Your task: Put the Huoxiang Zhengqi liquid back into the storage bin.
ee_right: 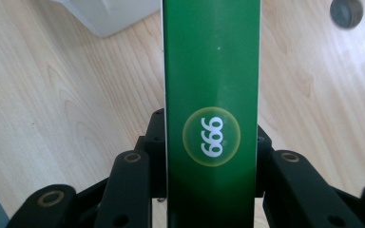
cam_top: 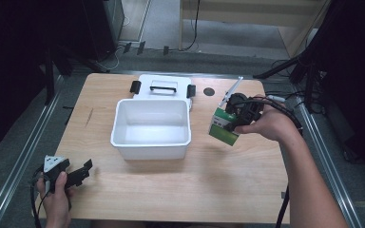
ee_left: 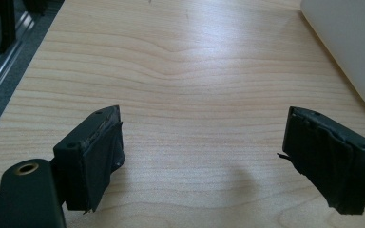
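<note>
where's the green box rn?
In the high view the green box is clamped in the right gripper, held above the table just right of the open white bin.

green box (ee_right: 211, 71): ends cut off | dark disc (ee_right: 346, 12): blurred

A person's right hand (cam_top: 266, 124) holds a gripper (cam_top: 235, 118) clamped on a green-and-white box (cam_top: 223, 127), lifted above a wooden table (cam_top: 180, 185) just right of an open white bin (cam_top: 151, 129). The bin's lid (cam_top: 162, 87), with black latches and a handle, lies flat behind it, touching its far rim. At the table's near left corner, the left hand (cam_top: 54, 194) grips a second gripper (cam_top: 78, 175), its jaws apart over bare wood, well apart from the bin.
</note>
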The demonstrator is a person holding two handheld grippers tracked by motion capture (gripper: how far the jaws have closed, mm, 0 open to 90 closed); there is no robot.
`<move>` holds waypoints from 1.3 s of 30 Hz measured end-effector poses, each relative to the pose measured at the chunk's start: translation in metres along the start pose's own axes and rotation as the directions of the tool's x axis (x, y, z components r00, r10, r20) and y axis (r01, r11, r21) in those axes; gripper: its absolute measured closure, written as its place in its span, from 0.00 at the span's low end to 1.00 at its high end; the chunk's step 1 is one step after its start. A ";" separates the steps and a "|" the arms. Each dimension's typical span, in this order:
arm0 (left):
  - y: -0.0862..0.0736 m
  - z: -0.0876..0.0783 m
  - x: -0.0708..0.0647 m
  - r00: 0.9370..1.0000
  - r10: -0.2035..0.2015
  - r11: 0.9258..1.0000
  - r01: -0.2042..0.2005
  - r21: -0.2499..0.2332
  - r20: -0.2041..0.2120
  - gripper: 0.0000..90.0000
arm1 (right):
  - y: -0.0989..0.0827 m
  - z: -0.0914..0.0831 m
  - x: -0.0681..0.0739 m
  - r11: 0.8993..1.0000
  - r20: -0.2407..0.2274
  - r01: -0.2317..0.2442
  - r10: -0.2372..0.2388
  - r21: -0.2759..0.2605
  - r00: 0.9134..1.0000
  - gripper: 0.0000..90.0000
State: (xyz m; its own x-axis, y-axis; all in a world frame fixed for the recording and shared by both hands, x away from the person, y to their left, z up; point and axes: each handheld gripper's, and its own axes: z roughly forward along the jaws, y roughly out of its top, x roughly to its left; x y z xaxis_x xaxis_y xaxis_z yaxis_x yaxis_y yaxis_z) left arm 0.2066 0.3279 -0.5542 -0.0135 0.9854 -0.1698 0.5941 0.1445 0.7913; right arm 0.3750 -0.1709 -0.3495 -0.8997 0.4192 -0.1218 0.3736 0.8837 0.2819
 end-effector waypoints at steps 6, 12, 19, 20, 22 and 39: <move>0.000 0.000 0.000 1.000 0.000 1.000 0.000 0.004 0.002 0.16 | 0.016 -0.017 0.000 0.999 -0.002 0.050 -0.050 -0.021 0.999 0.72; 0.000 0.000 0.001 1.000 -0.003 1.000 0.003 0.003 0.004 0.16 | 0.031 -0.028 0.000 0.994 -0.018 0.097 -0.098 -0.041 0.995 0.72; 0.000 0.000 0.001 1.000 -0.001 1.000 0.001 0.008 0.005 0.16 | 0.050 -0.043 -0.002 0.992 -0.005 0.112 -0.112 -0.054 0.994 0.72; 0.000 0.000 0.001 1.000 -0.001 1.000 0.001 0.008 0.005 0.16 | 0.053 -0.045 -0.002 0.991 -0.002 0.117 -0.118 -0.058 0.993 0.72; 0.000 0.001 0.001 1.000 -0.002 1.000 0.002 0.008 0.006 0.16 | 0.058 -0.049 -0.002 0.990 0.004 0.128 -0.128 -0.061 0.992 0.72; 0.000 0.001 0.002 1.000 -0.007 1.000 0.007 0.009 0.011 0.16 | 0.119 -0.058 0.023 0.969 -0.012 0.228 -0.230 -0.095 0.973 0.72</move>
State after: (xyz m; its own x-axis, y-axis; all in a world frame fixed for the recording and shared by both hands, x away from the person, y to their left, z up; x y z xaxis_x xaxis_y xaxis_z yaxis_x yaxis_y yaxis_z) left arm 0.2073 0.3298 -0.5546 -0.0087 0.9834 -0.1815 0.6011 0.1502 0.7850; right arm 0.3855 -0.0683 -0.2638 -0.9643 0.2017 -0.1716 0.1353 0.9323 0.3353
